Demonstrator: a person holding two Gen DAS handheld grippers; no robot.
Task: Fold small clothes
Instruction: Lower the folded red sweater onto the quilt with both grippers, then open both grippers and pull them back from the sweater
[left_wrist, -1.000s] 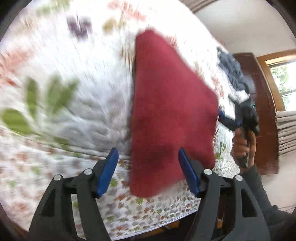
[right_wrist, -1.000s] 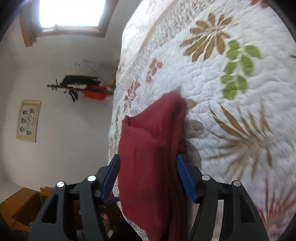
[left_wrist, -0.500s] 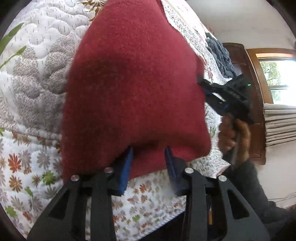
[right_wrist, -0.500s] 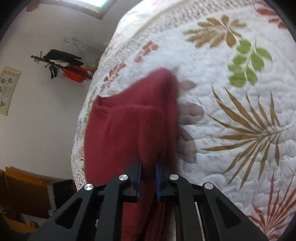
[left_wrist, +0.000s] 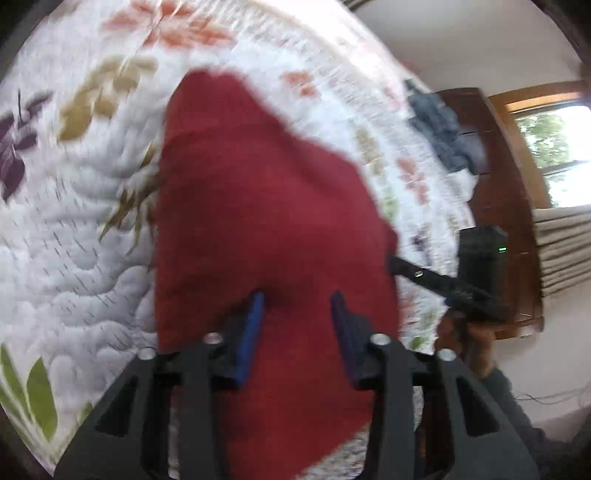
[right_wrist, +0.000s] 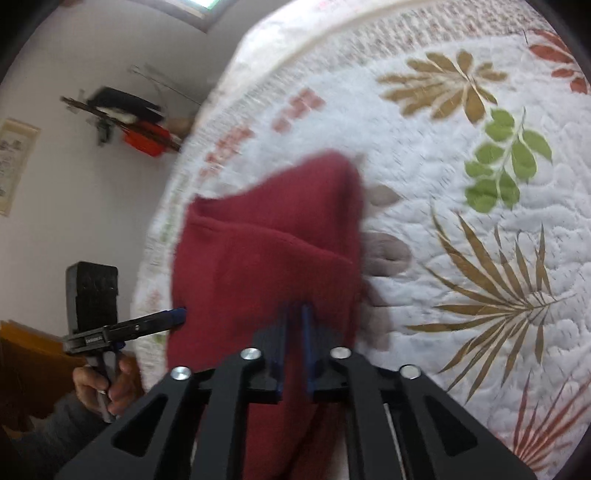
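While the right hand-held gripper (right_wrist: 293, 314) pinches it, the red cloth (right_wrist: 266, 266) stretches lengthwise away.

Your left gripper (left_wrist: 297, 306) sits over the near part of the garment (left_wrist: 258, 206), which lies on the quilt (left_wrist: 74, 229) and stretches away from you. Your right gripper (right_wrist: 294, 317) is at the garment's right edge, seemingly touching it, though blur makes that hard to tell. Beyond the garment to the right, a pile of clothes (left_wrist: 439, 129) rests near the quilt's far edge, with a wooden cabinet (left_wrist: 495, 177) behind it.
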